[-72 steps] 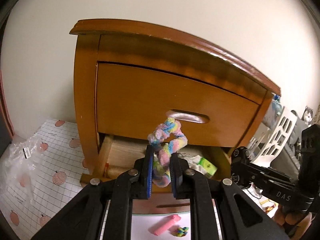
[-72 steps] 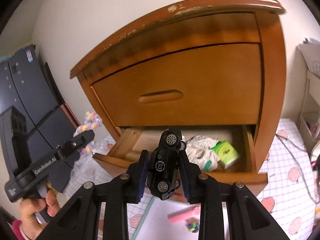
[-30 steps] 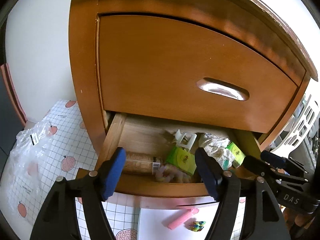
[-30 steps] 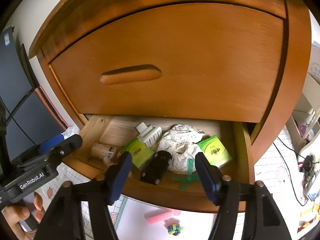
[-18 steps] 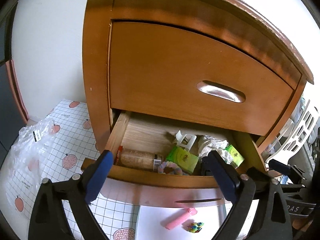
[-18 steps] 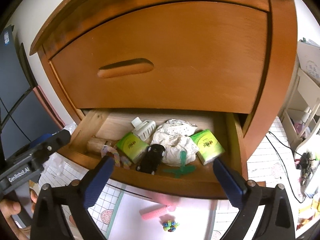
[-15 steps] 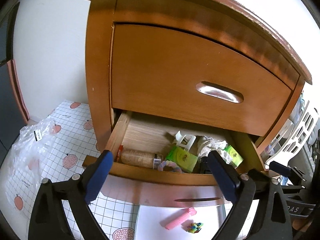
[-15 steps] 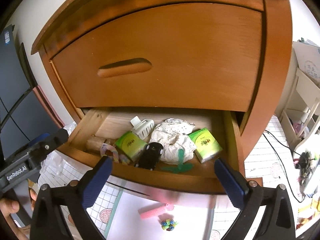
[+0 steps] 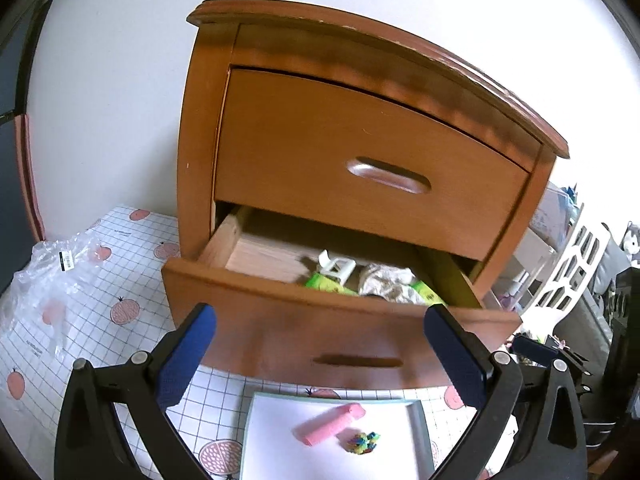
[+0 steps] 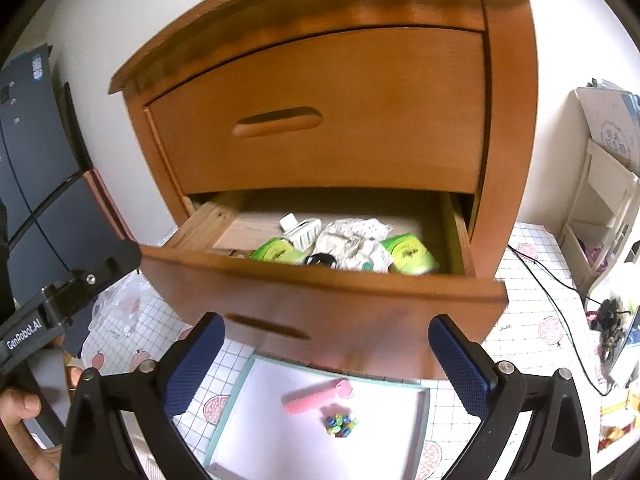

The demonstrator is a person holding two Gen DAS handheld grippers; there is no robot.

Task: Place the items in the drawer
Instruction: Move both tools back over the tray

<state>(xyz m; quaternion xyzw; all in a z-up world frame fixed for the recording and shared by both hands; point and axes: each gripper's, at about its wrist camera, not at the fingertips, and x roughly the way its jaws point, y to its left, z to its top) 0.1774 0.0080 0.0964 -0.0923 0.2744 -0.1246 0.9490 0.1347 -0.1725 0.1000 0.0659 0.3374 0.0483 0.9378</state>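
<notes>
Looking ahead: two hand-held grippers face an open wooden drawer, listed near to far.
Left gripper [image 9: 320, 354]: jaws spread wide with blue textured pads, nothing between them.
Right gripper [image 10: 326, 362]: jaws spread wide, empty, same blue pads.
Tray [image 10: 384, 436]: flat white sheet with a pale green rim, on the gridded mat just in front of the drawer.
Pink tube [image 10: 318, 397]: small smooth cylinder lying on the tray; probably light and stiff, likely to roll, best pinched across its middle.
Bead cluster [image 10: 340, 425]: tiny multicoloured knot beside the tube; probably light and bumpy, needs a careful, centred pinch.
Drawer [image 10: 328, 304]: lower drawer of an orange-brown nightstand, pulled out, glossy curved front with a slot handle.
Drawer contents: green packets [image 10: 408, 256], crumpled white cloth [image 10: 352, 240], a white ribbed plastic piece [image 10: 302, 230], a dark toy car [image 10: 321, 261] partly hidden by the front.
Upper drawer [image 9: 360, 160]: closed, polished wood, recessed oval handle.
Plastic bag [image 9: 48, 280]: clear, crinkled, on the mat, far left.
</notes>
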